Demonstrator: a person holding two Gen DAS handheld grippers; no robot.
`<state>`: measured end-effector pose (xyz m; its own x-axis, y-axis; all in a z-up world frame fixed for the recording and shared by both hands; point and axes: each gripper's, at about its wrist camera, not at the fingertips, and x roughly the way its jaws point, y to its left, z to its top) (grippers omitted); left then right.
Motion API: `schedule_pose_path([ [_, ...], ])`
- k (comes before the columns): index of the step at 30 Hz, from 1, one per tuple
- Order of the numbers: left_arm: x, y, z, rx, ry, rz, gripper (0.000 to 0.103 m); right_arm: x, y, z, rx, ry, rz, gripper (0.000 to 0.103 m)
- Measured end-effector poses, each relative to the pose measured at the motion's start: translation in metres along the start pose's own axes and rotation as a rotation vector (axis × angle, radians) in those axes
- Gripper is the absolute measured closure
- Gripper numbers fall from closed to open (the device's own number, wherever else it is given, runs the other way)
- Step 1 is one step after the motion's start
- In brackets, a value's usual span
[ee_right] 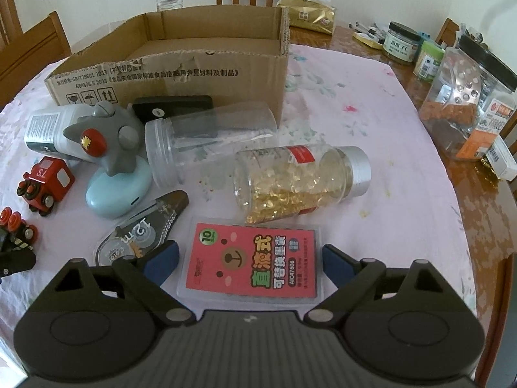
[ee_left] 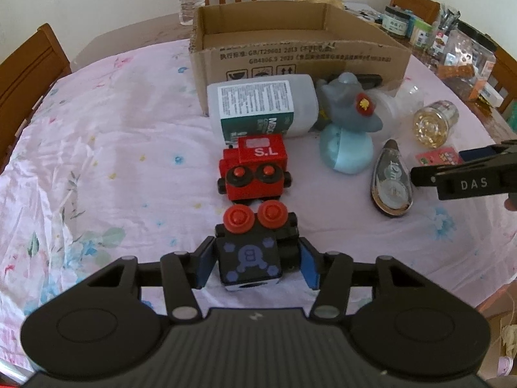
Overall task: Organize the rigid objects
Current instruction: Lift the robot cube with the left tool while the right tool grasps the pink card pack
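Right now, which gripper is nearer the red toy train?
Left. The left gripper is open around the black toy train, which sits directly in front of the red toy train. The right gripper is farther off, straddling the pink refill pack.

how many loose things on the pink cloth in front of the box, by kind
Toy train cars: 2, red and black
Bottles and jars: 3, white, clear, capsule
Figurine on blue base: 1
Correction tape: 1
Pink refill pack: 1
Black flat object: 1
Total: 9
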<state>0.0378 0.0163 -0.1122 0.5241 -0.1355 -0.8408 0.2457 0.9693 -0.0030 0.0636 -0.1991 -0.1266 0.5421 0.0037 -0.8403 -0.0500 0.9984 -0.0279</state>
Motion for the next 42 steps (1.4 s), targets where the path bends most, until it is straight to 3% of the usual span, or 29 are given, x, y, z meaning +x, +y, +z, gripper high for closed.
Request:
schedule_pose_path([
  [13,-0.01,0.003,0.005,0.043,0.018,-0.006,0.053,-0.013,-0.003,-0.001,-0.015,0.027,0.012,0.009],
  [24,-0.038,0.007,0.03,0.087,0.018,-0.039,0.053,-0.045,-0.008,0.009,-0.053,0.014,0.047,0.009],
  [35,-0.056,0.007,0.107,0.145,-0.086,-0.069,0.053,-0.078,-0.005,0.061,-0.143,-0.096,0.099,0.009],
  [42,-0.034,0.011,0.167,0.187,-0.141,-0.074,0.053,-0.077,0.003,0.106,-0.181,-0.154,0.113,0.009],
])
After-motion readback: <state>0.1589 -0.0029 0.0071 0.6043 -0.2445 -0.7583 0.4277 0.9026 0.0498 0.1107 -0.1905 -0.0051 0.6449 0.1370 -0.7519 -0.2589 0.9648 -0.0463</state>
